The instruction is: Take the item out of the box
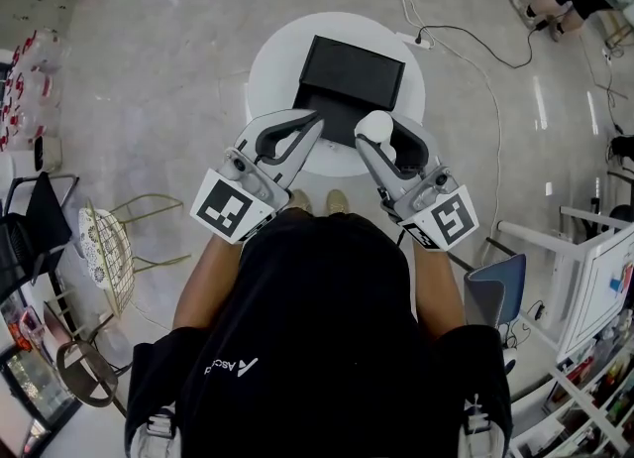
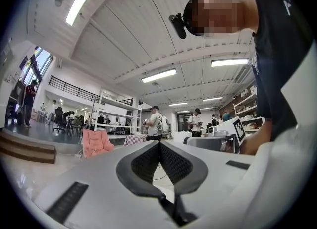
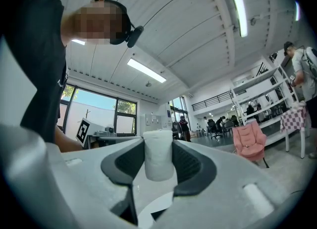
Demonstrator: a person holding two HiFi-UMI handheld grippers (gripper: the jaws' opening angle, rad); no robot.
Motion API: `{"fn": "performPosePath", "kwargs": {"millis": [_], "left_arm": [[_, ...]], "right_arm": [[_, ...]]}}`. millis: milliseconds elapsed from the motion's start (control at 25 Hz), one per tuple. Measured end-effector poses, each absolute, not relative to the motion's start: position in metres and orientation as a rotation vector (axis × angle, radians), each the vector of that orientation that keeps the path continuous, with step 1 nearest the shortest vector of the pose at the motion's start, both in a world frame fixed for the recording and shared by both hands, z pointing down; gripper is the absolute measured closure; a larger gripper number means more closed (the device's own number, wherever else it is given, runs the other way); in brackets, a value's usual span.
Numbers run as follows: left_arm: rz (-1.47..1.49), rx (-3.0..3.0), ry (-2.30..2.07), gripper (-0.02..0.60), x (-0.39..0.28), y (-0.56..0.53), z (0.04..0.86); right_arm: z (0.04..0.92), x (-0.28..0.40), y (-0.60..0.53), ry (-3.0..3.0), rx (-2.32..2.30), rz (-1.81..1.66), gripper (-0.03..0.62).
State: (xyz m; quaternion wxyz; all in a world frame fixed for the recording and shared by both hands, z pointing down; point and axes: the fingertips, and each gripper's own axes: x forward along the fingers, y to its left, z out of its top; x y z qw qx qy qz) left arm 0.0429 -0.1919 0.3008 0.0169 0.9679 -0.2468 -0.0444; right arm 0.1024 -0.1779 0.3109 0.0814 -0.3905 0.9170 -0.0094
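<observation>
Right hand-held gripper (image 3: 158,143) pinching white roll (image 1: 374,128), held above near edge of black box (image 1: 349,74) on counter (image 1: 265,64). Left hand-held gripper (image 2: 159,147) pressed together, empty. Roll seems out of box; setting down remains.

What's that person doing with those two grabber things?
A person holds a gripper in each hand over a black box on a round white table. The right gripper is clamped on a white roll-shaped item, held up in the air above the box's near edge. The left gripper is shut and holds nothing.
</observation>
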Motion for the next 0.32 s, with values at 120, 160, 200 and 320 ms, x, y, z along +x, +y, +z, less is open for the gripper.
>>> {"fn": "performPosePath", "kwargs": {"millis": [120, 160, 200, 320], "left_arm": [[-0.121, 2.999, -0.785, 0.581, 0.0411, -0.1924, 0.3027], [-0.124, 2.998, -0.788, 0.581, 0.0403, -0.1929, 0.3026], [-0.123, 2.997, -0.79, 0.583, 0.0393, -0.1933, 0.3032], [-0.12, 2.999, -0.792, 0.581, 0.0362, -0.1945, 0.3044]], "right_arm": [[0.3105, 0.1022, -0.1781, 2.741, -1.162, -0.03, 0.424], [0.3105, 0.1018, -0.1785, 2.741, -1.161, -0.03, 0.424], [0.3106, 0.1013, -0.1789, 2.74, -1.161, -0.031, 0.424], [0.3121, 0.0996, -0.1802, 2.74, -1.162, -0.031, 0.424]]}}
